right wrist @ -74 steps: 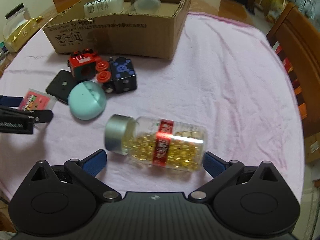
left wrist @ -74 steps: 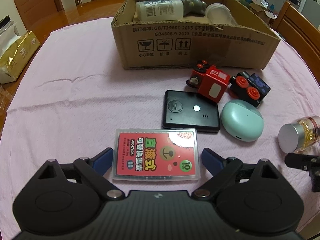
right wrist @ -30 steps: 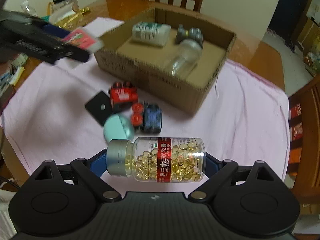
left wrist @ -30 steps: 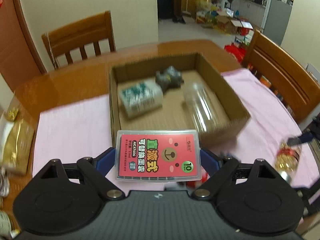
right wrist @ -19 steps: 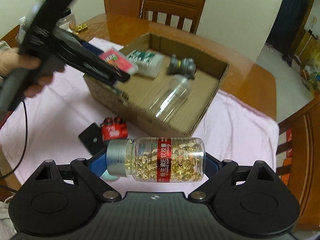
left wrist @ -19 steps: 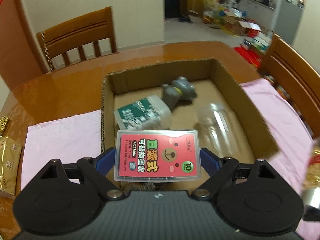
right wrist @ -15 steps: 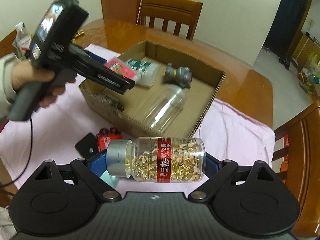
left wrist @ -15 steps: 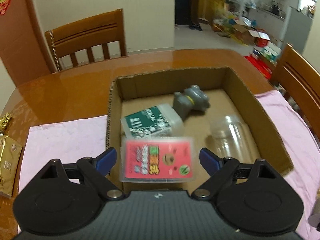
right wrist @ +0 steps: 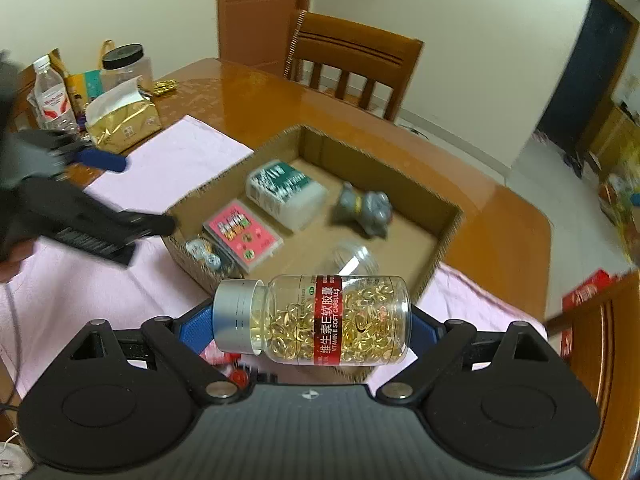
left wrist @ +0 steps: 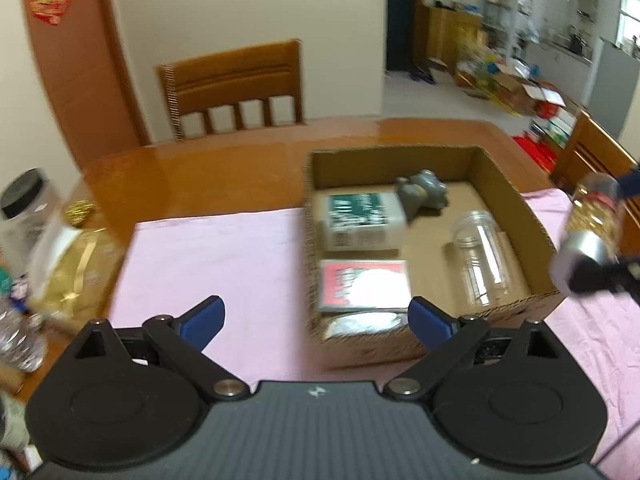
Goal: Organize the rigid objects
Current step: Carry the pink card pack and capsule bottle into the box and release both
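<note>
The cardboard box (left wrist: pixel 516 204) holds a white bottle (left wrist: pixel 360 222), a grey toy (left wrist: pixel 424 192), a clear jar (left wrist: pixel 482 256) and the red card case (left wrist: pixel 364 286). My left gripper (left wrist: pixel 316 316) is open and empty, held above the box's near left corner. My right gripper (right wrist: pixel 312 320) is shut on the capsule bottle (right wrist: pixel 312 320), held sideways above the box's near edge. The capsule bottle also shows in the left wrist view (left wrist: pixel 588 236) beyond the box's right wall. The card case (right wrist: pixel 242 236) lies in the box (right wrist: pixel 444 240).
A pink cloth (left wrist: pixel 216 256) covers the wooden table (left wrist: pixel 200 176). A gold bag (right wrist: pixel 120 120), a lidded jar (right wrist: pixel 126 66) and a water bottle (right wrist: pixel 50 98) stand at the far left. Wooden chairs (right wrist: pixel 352 64) surround the table. A red toy part (right wrist: pixel 238 376) peeks below my right gripper.
My left gripper opened and the red card case dropped into the box, then it swung left. My right gripper carried the capsule bottle nearer the box.
</note>
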